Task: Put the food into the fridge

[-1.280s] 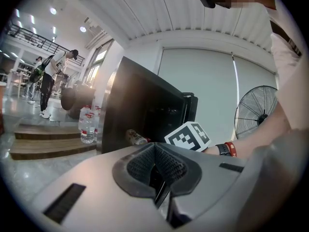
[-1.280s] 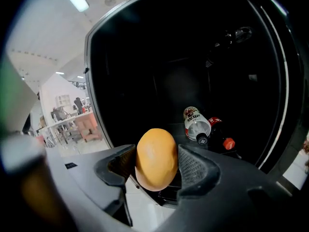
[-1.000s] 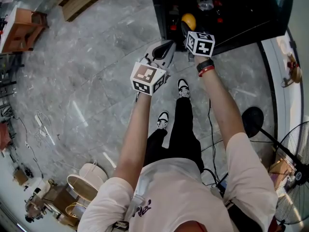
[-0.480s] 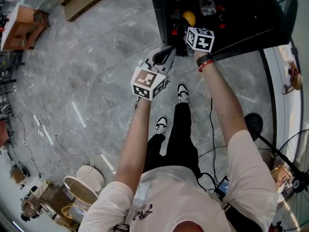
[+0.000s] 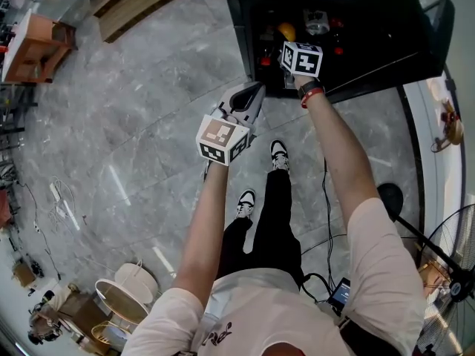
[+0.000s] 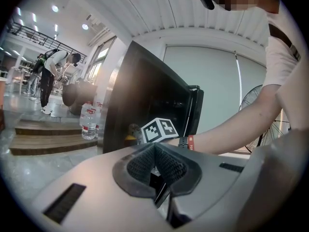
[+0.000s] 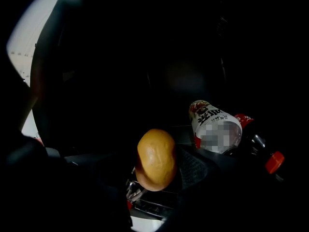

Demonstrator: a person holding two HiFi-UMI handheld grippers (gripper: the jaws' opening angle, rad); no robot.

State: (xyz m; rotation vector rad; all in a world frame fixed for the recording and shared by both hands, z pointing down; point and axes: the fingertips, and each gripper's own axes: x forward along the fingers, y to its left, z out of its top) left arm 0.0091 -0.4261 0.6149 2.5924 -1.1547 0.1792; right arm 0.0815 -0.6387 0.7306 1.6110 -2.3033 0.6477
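The right arm stretches straight out into the dark fridge (image 5: 371, 21). The right gripper (image 5: 289, 43) tilts slightly down, its fingers clamped on a round yellow food item (image 7: 155, 159), perhaps a bun, just left of a labelled cup (image 7: 215, 127). The left gripper (image 6: 155, 163) hovers nearer, outside the fridge, with its fingers together and nothing between them.

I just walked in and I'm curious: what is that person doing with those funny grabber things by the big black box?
A person is putting food into the open black fridge. The right gripper is shut on a round yellow food and holds it inside the fridge, not let go yet. A tub with red print and a red-capped bottle are in there too. The left gripper is shut with nothing in it and hangs outside the fridge.
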